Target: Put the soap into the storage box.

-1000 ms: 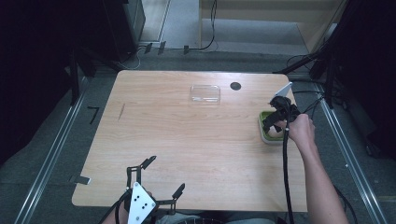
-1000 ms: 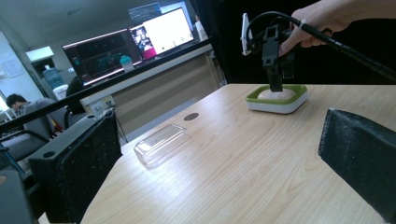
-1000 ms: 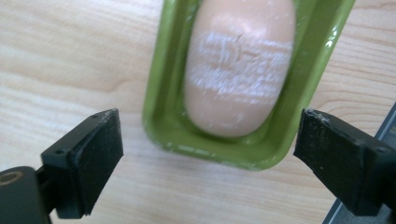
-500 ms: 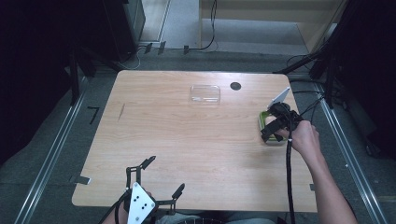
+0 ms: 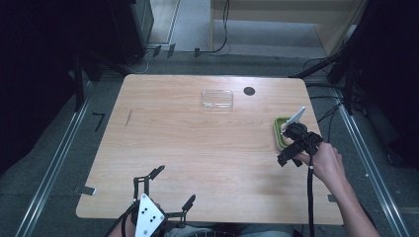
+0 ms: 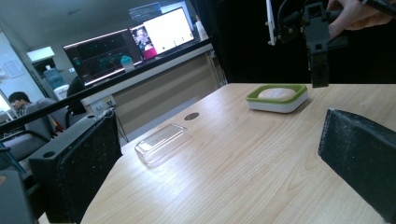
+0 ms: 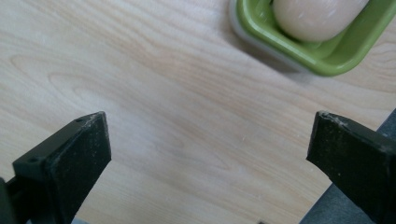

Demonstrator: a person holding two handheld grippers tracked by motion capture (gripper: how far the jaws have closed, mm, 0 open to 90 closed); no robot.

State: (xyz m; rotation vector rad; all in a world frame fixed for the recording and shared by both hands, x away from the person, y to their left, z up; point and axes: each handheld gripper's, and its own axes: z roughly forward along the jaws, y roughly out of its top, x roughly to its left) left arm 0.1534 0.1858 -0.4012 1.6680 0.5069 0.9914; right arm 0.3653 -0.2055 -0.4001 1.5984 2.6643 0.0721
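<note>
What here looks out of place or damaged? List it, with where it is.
Nothing looks spilled or damaged. The clear lid lies apart at the table's far side, while the green soap dish sits uncovered near the right edge with the soap inside. Both tongs are open and empty.

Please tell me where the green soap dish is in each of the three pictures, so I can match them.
High view: the green soap dish sits near the table's right edge, partly behind the right gripper.
Left gripper view: upper right of centre, on the table below the right gripper.
Right gripper view: top right corner.
Shared landmark: the pale soap lying in the dish.
</note>
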